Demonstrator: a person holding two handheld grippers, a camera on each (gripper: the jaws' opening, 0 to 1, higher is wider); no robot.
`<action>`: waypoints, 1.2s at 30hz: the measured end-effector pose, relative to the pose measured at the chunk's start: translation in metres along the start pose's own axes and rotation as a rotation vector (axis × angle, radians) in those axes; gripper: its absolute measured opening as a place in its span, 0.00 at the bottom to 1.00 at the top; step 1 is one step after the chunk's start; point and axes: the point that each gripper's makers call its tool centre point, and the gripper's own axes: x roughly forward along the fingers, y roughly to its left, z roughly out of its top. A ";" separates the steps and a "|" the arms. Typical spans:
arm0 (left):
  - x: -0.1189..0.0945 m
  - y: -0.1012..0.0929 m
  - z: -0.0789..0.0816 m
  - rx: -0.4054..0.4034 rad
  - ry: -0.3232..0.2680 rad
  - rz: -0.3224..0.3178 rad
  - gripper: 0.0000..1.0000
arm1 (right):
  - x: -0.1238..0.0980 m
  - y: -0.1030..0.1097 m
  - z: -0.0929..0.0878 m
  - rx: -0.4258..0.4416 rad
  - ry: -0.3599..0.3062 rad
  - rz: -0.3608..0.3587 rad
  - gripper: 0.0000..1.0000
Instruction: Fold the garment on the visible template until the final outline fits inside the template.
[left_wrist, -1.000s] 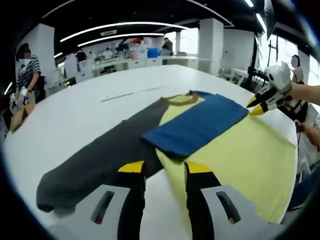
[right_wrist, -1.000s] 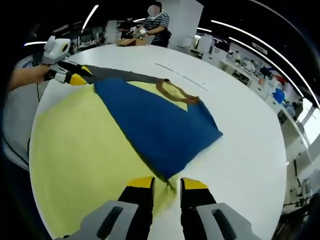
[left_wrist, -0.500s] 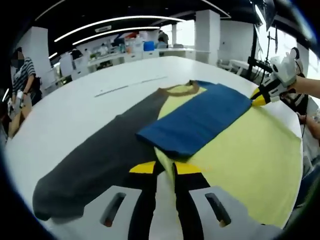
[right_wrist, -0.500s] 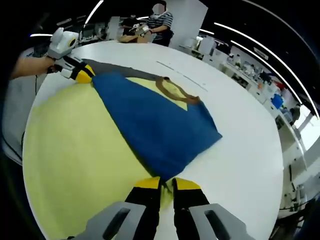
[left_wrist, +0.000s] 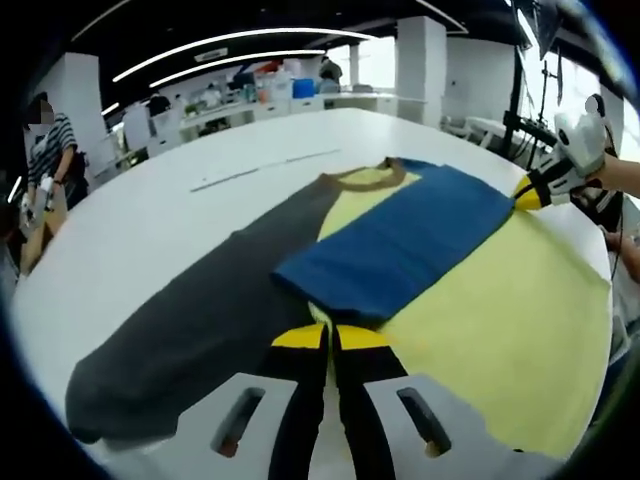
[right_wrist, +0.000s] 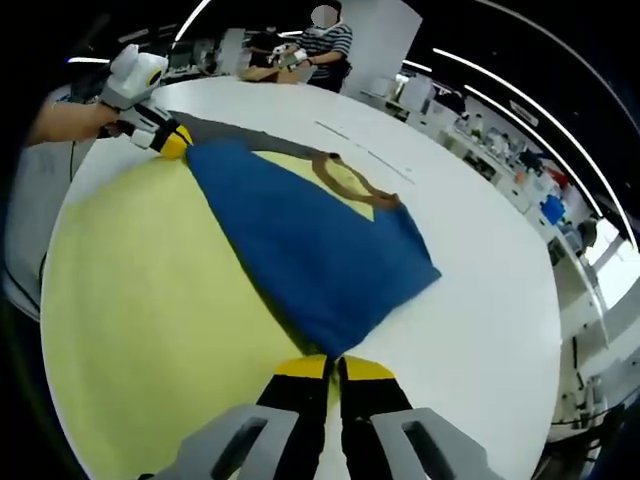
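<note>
A garment lies flat on the white table (left_wrist: 150, 220). It has a grey part (left_wrist: 200, 310), a wide yellow part (left_wrist: 500, 300) and a brown collar (left_wrist: 365, 178). A blue panel (left_wrist: 400, 245) is folded across the yellow. My left gripper (left_wrist: 330, 336) is shut on the garment's edge at the blue panel's near corner, and appears far off as the left gripper (right_wrist: 165, 140). In the right gripper view, my right gripper (right_wrist: 333, 367) is pinched shut on the opposite corner of the blue panel (right_wrist: 310, 240). The left gripper view shows that right gripper (left_wrist: 530, 195) held by a hand.
A thin line mark (left_wrist: 260, 172) runs across the table beyond the collar, seen again as the line mark (right_wrist: 365, 150). A person (left_wrist: 45, 150) stands at the table's far side, the same person (right_wrist: 325, 45). Benches with equipment fill the background. The yellow cloth (right_wrist: 150, 280) reaches near the table edge.
Both grippers went from open to shut, closing on opposite corners of the blue panel. Both cameras shifted slightly closer to the cloth.
</note>
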 end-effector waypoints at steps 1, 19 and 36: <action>0.000 0.000 0.000 0.004 0.000 0.005 0.00 | 0.000 -0.001 -0.001 0.002 0.002 -0.001 0.00; 0.000 0.002 0.000 -0.004 0.003 0.031 0.00 | -0.002 -0.010 -0.015 0.036 0.034 -0.017 0.00; -0.002 0.002 -0.001 -0.013 0.008 0.031 0.00 | -0.003 -0.010 -0.017 0.034 0.040 -0.013 0.00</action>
